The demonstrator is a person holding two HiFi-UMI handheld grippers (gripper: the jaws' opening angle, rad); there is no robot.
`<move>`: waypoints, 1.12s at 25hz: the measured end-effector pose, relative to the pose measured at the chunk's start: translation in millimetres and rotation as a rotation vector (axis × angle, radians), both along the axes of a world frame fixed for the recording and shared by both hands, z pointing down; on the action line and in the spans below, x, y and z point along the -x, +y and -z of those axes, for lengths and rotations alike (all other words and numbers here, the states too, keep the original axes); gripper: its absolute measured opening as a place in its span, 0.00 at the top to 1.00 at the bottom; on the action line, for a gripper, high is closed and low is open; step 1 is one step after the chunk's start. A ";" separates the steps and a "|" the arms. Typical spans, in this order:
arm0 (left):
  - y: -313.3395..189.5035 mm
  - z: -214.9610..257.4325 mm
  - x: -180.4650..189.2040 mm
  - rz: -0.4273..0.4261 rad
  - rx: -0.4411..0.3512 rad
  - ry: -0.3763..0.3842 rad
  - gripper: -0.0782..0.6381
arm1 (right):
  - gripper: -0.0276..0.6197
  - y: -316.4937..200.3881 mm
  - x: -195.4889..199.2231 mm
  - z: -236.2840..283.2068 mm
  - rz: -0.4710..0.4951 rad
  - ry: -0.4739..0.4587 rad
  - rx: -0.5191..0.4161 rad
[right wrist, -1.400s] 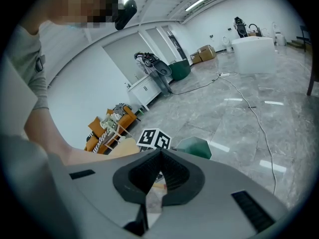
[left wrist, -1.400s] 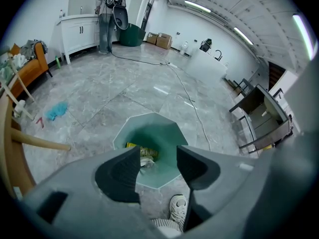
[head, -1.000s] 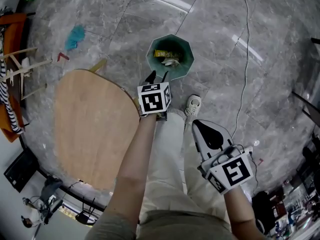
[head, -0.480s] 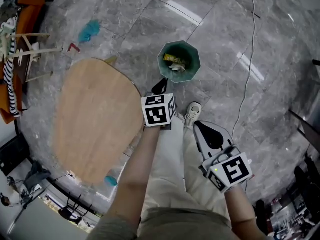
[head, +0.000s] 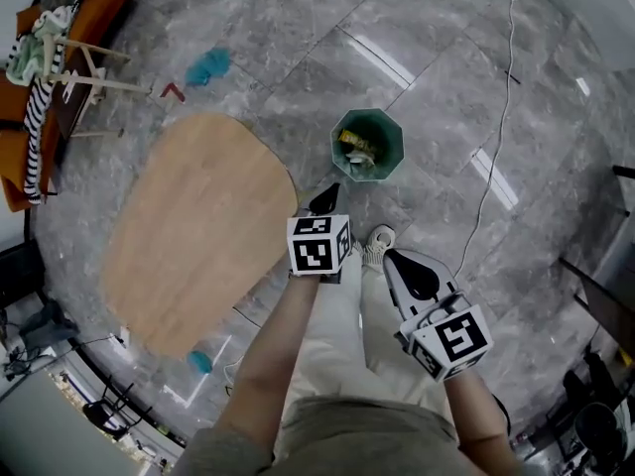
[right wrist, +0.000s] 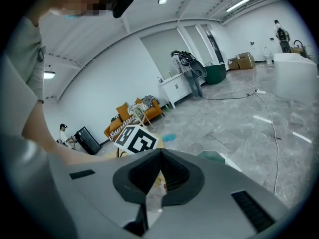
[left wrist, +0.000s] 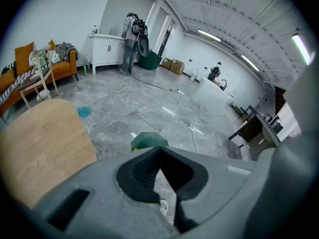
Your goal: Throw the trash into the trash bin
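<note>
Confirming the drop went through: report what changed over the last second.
The left gripper drew back from the trash bin, its jaws just closing on nothing. The right gripper stayed shut; the trash inside and the table look unchanged.

Beneath me spreads a glossy grey marble floor (head: 446, 97), a thin cable (head: 499, 127) trailing across it. A pale oval wooden table (head: 198, 226) stands at my left. An orange sofa (left wrist: 22, 61) and a white cabinet (left wrist: 107, 51) line the white wall (left wrist: 60, 14); strip lights (left wrist: 212, 35) run overhead.
</note>
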State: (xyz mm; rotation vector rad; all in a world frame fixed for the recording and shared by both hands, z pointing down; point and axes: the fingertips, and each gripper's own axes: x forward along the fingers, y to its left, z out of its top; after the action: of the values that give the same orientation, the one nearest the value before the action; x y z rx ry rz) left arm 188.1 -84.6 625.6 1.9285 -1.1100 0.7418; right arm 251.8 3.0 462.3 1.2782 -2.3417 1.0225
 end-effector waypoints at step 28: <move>66.9 210.3 18.4 0.062 -0.114 0.136 0.88 | 0.95 12.3 20.0 156.0 0.166 0.002 -0.184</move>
State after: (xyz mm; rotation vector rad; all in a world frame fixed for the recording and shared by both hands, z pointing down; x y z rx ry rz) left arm 169.7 -17.7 415.3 1.9977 -1.1430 0.5159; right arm 231.8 15.3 306.3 1.1204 -2.5394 0.7696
